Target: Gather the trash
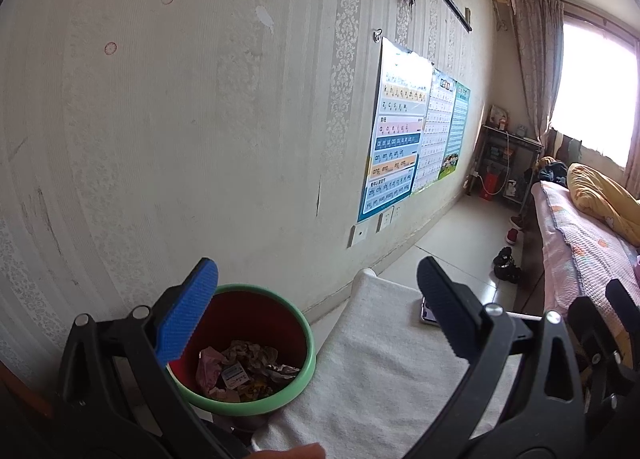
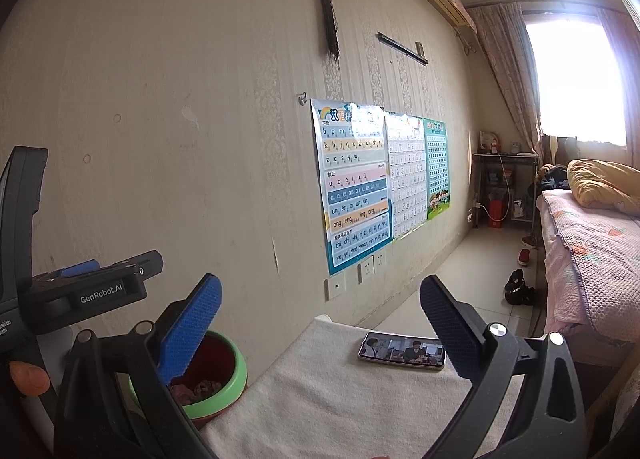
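The left gripper (image 2: pixel 100 283) body reads "GenRobot.AI"; the wall poster (image 2: pixel 354 187) lists pinyin like "b p m".

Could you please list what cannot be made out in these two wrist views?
- Left wrist view: the phone is mostly hidden behind the left gripper's finger.
- Right wrist view: the bin's contents are largely covered by the right gripper's blue pad.
- Both views: the towel-covered surface is cut off at the bottom edge.
- Shelf items by the window are too small.

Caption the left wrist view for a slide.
Open left gripper above a trash-filled bin beside a white table.
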Demonstrator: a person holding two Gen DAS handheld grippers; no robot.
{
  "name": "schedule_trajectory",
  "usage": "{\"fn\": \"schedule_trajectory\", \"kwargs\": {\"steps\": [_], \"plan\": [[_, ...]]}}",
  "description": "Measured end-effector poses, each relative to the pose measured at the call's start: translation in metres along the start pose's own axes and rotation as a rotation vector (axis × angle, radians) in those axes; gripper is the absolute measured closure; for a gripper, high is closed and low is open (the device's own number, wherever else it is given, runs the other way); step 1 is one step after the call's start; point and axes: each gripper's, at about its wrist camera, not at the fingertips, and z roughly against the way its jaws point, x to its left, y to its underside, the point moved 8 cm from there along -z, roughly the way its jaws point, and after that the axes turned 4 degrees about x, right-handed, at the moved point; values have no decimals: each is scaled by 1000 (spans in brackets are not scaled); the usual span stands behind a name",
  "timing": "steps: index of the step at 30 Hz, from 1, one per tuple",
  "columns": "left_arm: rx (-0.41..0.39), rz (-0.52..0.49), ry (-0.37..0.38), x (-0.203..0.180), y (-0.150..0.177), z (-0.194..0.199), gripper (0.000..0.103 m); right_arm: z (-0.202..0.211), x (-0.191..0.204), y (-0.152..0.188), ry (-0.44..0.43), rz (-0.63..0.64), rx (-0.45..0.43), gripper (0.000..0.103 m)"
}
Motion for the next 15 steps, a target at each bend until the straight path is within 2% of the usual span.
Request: {"fn": "schedule_trajectory", "kwargs": {"steps": [15], "plan": [[-1,4,-1,2,0,0,5,-3,-4,4,2,5,16,7]]}}
